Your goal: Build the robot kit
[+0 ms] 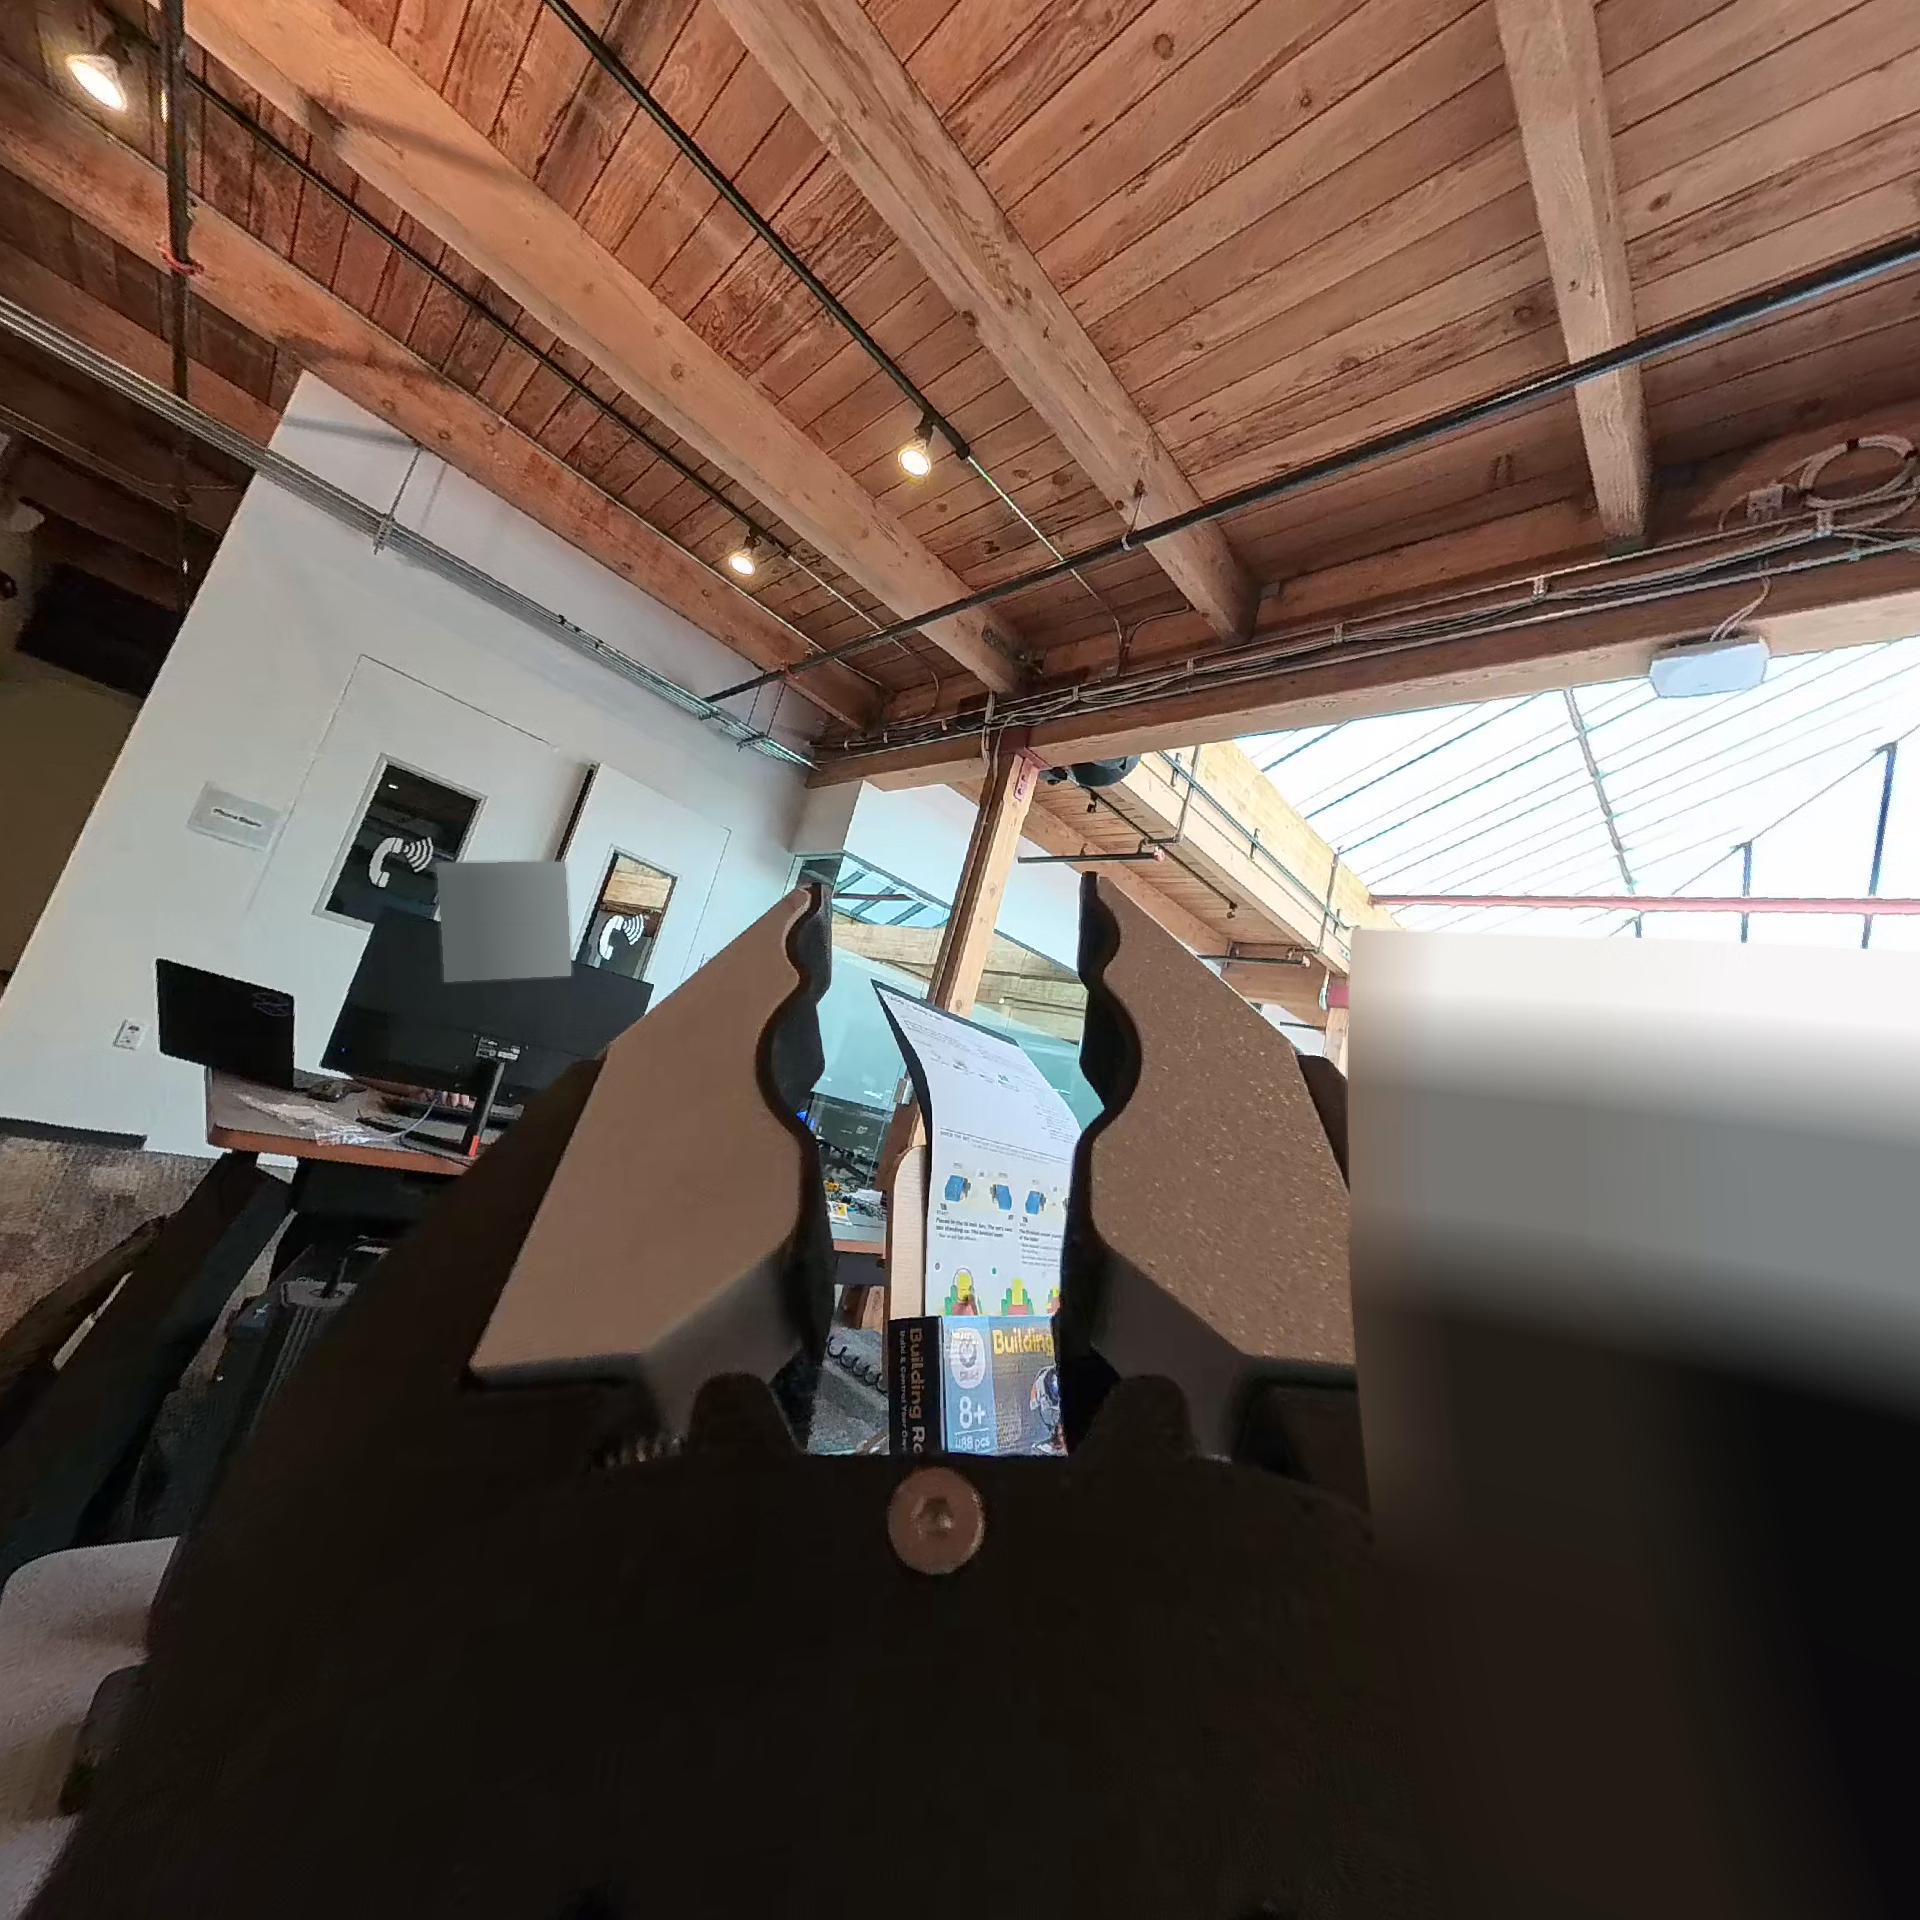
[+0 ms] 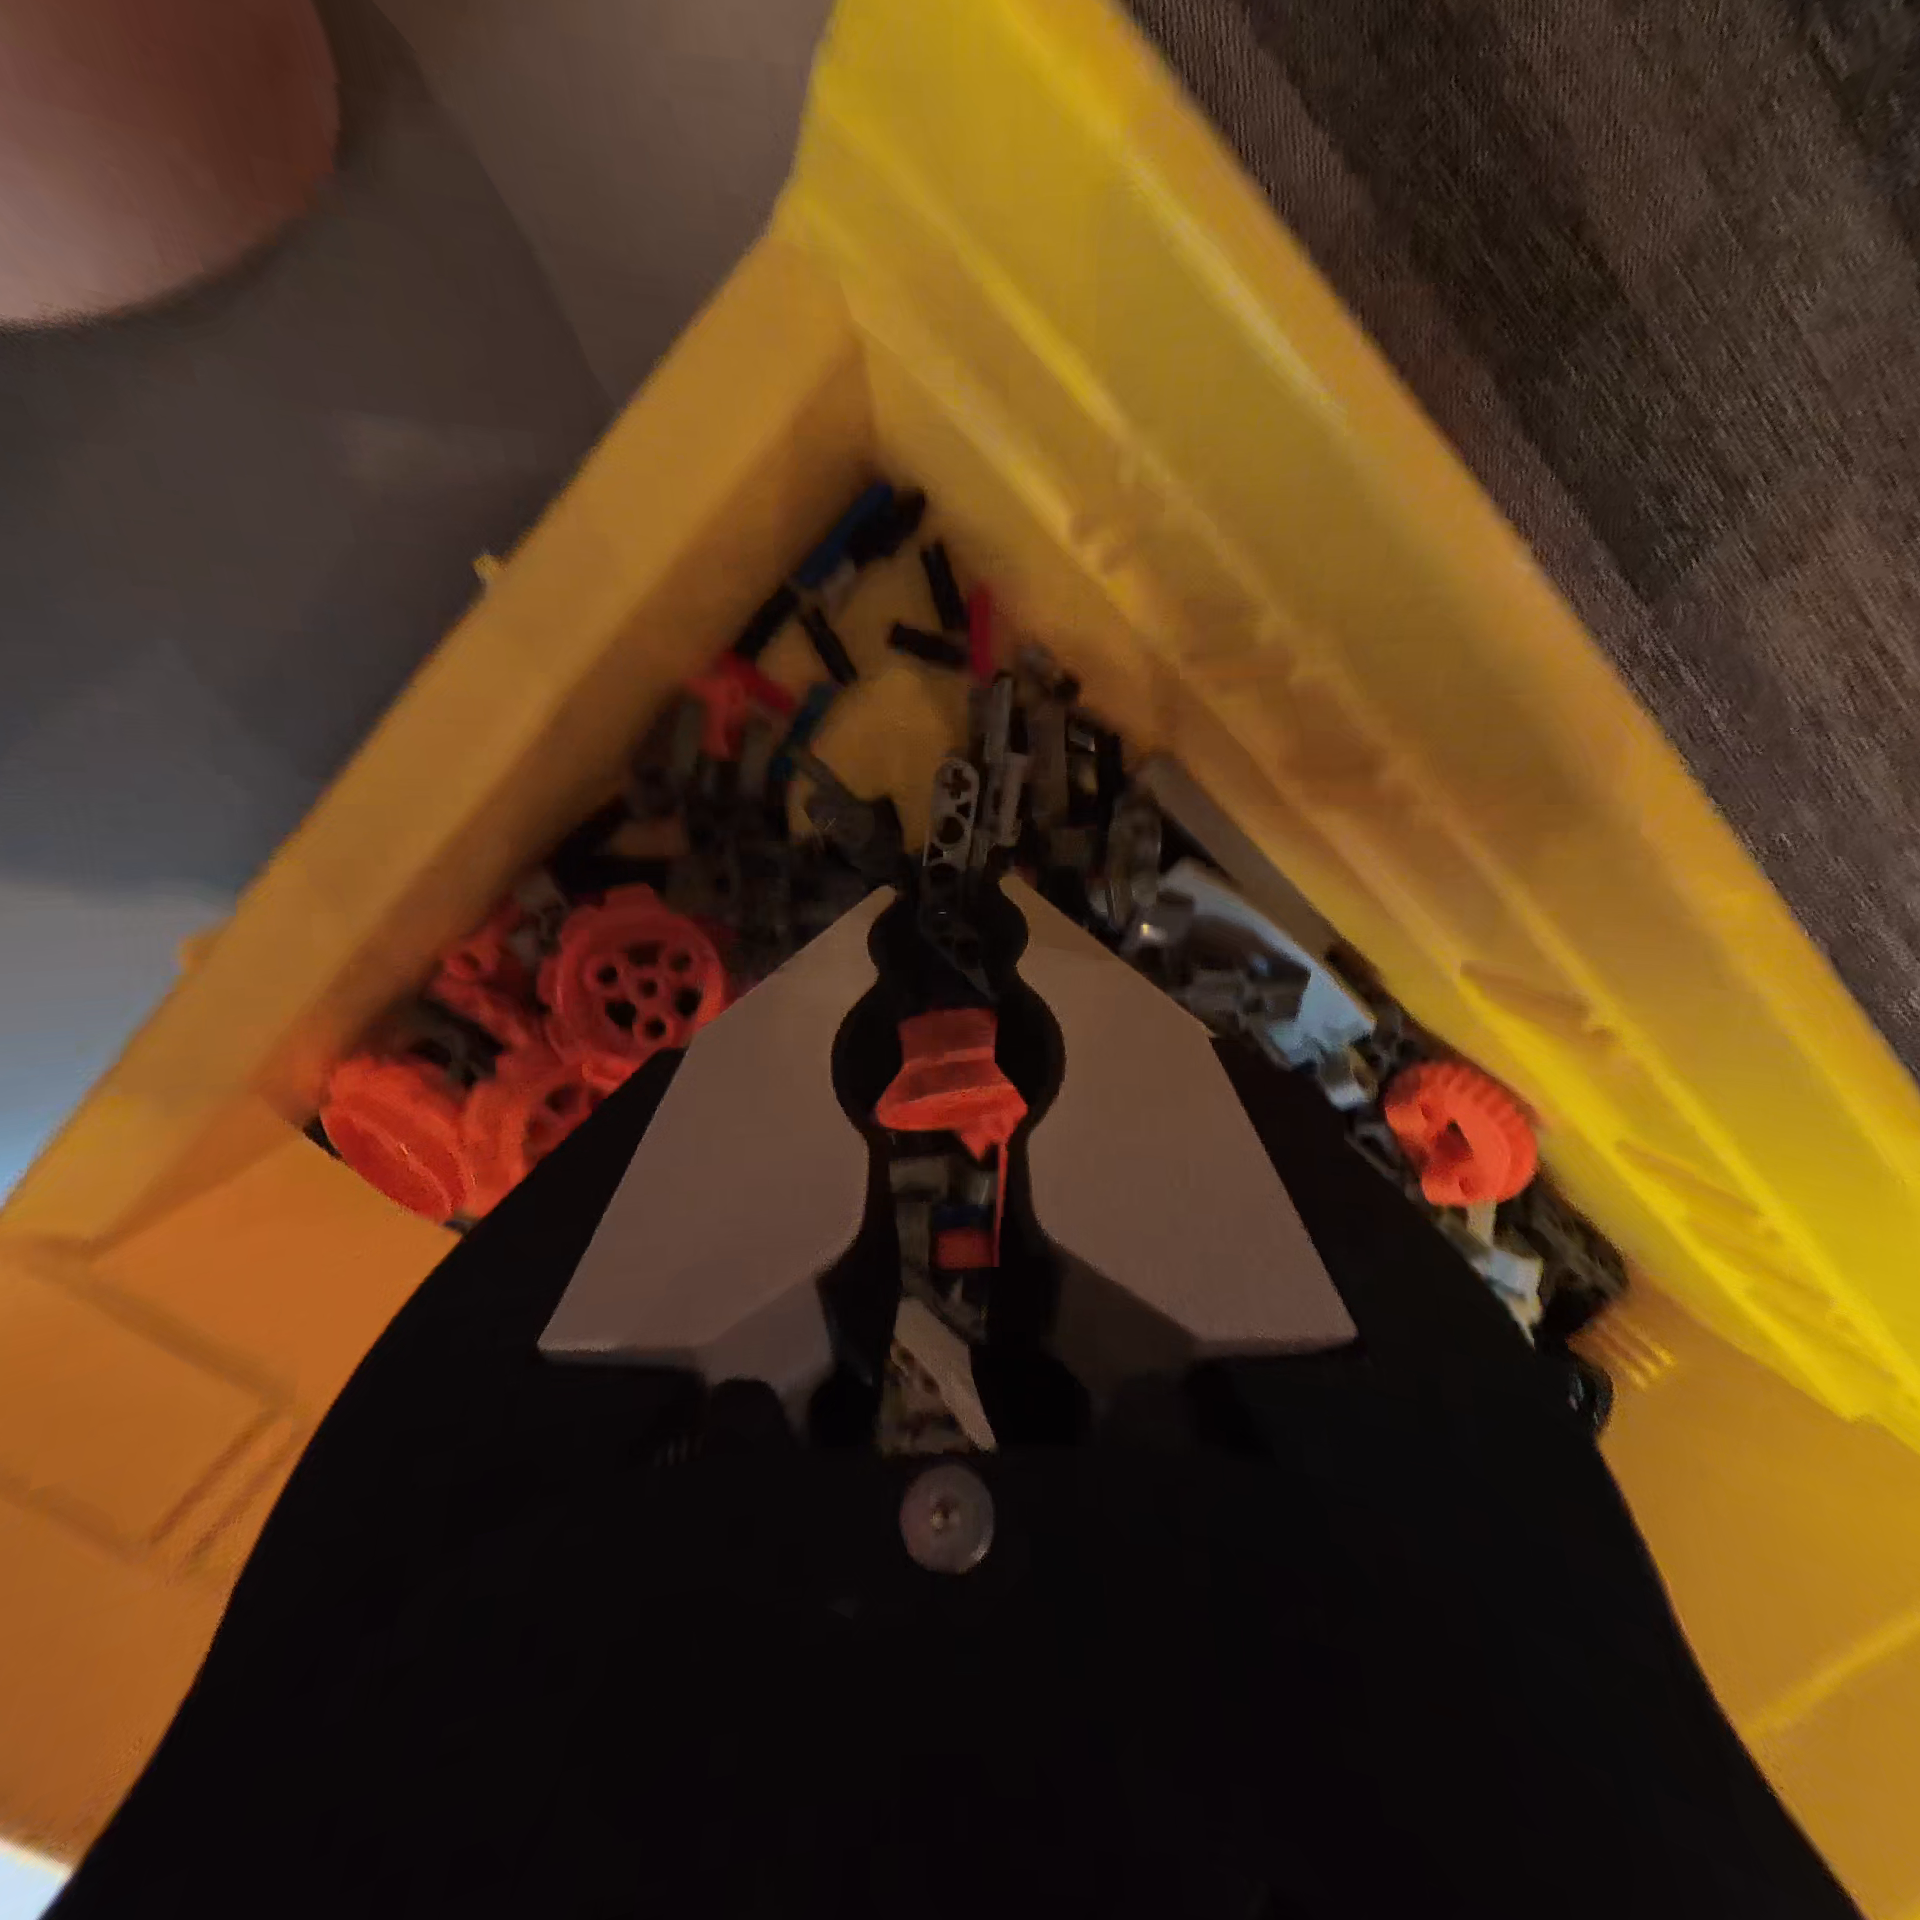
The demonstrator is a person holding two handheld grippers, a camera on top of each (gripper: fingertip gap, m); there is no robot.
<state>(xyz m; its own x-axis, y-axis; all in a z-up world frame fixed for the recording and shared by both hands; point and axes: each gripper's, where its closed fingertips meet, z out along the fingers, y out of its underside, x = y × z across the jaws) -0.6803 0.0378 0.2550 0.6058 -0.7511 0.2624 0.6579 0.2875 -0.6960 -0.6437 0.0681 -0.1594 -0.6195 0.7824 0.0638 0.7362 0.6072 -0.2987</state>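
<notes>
A: What did the right gripper (image 2: 948, 904) have, starting closest in?

B: A small orange toothed part (image 2: 943, 1070), likely a gear, sat in the rounded notch between its fingers. The jaws were drawn nearly together on it, though the picture was blurred, so I can't swear how firm the pinch was.

A: How would it handle?

B: I'd judge it light, hard plastic, stiff and a bit slick, prone to twisting or popping out. Holding it across its toothed waist, as the notch did, looked the best purchase.

A: And beyond it?

B: Just past the tips lay a heap of grey and black beams and pins (image 2: 966, 810), with orange wheels (image 2: 634, 987) to one side, all in the corner of a yellow bin (image 2: 1195, 499) on dark carpet.

A: The left gripper (image 1: 948, 904)?

B: Fingers apart, holding nothing, tilted upward. Nearest stood a blue toy box (image 1: 987, 1382), an instruction sheet (image 1: 987, 1143) propped behind it, then a desk with monitors (image 1: 488, 1008), and a wooden ceiling (image 1: 1039, 312) overhead.
</notes>
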